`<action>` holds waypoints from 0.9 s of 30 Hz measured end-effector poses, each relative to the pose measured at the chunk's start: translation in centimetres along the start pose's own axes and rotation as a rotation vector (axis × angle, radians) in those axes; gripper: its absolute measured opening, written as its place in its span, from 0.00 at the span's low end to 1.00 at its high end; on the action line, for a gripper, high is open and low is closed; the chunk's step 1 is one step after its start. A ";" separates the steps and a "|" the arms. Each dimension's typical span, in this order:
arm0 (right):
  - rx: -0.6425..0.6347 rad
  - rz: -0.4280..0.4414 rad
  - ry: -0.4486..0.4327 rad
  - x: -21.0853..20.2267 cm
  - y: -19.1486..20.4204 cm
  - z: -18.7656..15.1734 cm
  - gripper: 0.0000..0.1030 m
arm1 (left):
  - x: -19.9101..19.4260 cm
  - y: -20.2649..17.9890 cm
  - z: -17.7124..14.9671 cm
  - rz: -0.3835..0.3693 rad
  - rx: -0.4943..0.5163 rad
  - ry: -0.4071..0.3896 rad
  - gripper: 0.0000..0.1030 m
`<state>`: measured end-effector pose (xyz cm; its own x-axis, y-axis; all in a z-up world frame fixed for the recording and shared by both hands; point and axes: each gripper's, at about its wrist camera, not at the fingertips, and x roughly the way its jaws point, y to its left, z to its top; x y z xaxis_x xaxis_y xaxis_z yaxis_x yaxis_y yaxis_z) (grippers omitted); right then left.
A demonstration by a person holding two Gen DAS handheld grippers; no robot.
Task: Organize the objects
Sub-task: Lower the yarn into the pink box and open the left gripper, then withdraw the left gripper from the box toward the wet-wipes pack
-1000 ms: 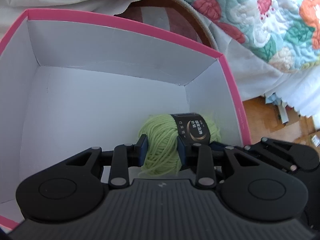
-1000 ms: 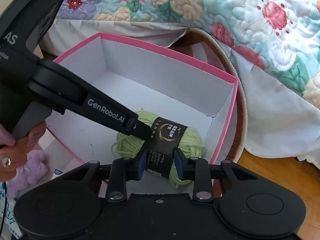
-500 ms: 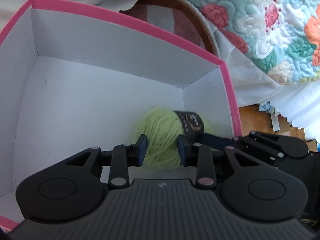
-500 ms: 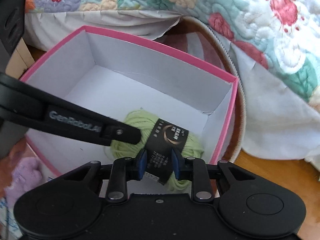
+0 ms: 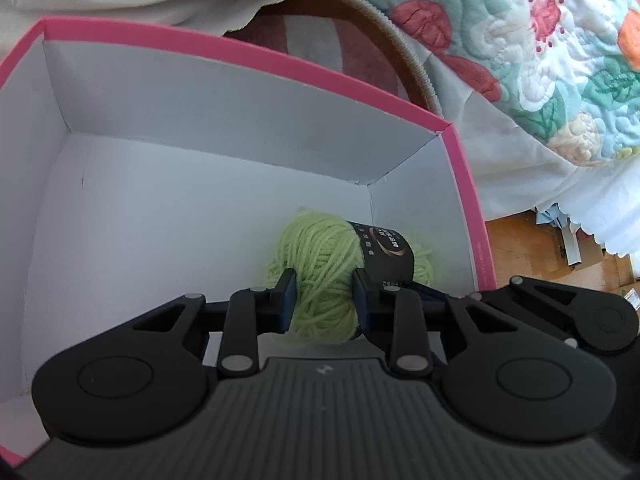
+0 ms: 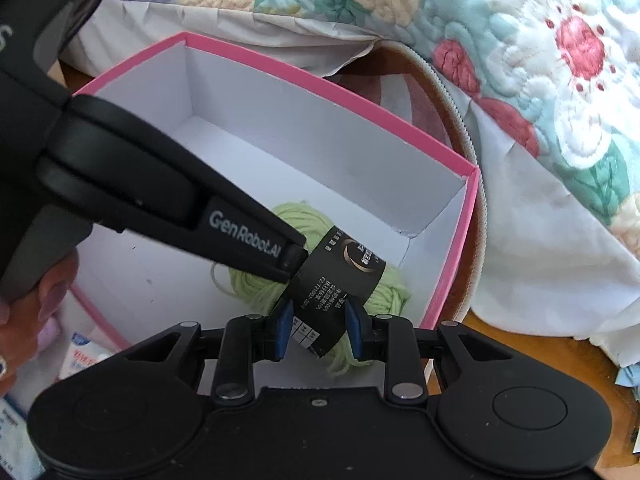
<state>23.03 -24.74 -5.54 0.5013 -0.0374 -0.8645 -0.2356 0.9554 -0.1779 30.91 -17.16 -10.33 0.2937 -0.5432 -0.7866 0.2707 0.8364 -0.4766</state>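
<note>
- While both tools reach into a pink-rimmed box (image 5: 248,56), a skein of pale green yarn (image 5: 320,256) lies on the white floor of that box, close to its right-hand wall and near corner.
- Left hand-held gripper (image 5: 324,300): its blue pads straddle the bare woollen end of the skein; the jaws have just been narrowing on it, and the pads look to be touching the strands, so it reads as clenched on the yarn.
- Right hand-held gripper (image 6: 318,326): clamped across the black paper label (image 6: 340,280) that wraps the skein's middle, jaws nearly together.
- Handling, as a judgement: the skein is light, soft and springy, and will squash instead of resisting. Loose strands could snag or pull out under a pinch at the end. The banded middle looks the firmer place to take hold, though the glossy label may slide over the wool.
- A person's hand (image 6: 24,320) grips the left tool's handle at the edge of the right wrist view.
- Surroundings: the box sits on a wooden floor (image 5: 516,240) beside a bed draped in a floral quilt (image 6: 540,60) with a white skirt. A round brown rug edge (image 5: 400,44) shows behind the box, and small packets (image 6: 80,360) lie just outside its near wall.
</note>
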 end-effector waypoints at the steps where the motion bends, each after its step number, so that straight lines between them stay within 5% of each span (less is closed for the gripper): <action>1: -0.008 -0.012 -0.005 0.2 0.2 0.0 0.30 | 0.0 0.2 0.0 -0.002 -0.001 -0.001 0.28; 10: 0.095 0.043 -0.047 -1.2 -0.4 -1.2 0.34 | -3.3 2.1 -0.3 -0.056 0.012 -0.018 0.37; 23: 0.250 0.097 -0.164 -7.3 0.6 -2.0 0.42 | -10.1 0.2 -2.2 0.076 0.178 0.042 0.40; 27: 0.290 0.109 -0.174 -9.7 0.9 -2.6 0.44 | -13.0 -0.6 -2.8 0.101 0.202 0.037 0.48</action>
<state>15.82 -24.25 1.45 0.6262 0.0960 -0.7738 -0.0616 0.9954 0.0736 24.35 -10.40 -0.97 0.2963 -0.4512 -0.8418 0.4203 0.8530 -0.3093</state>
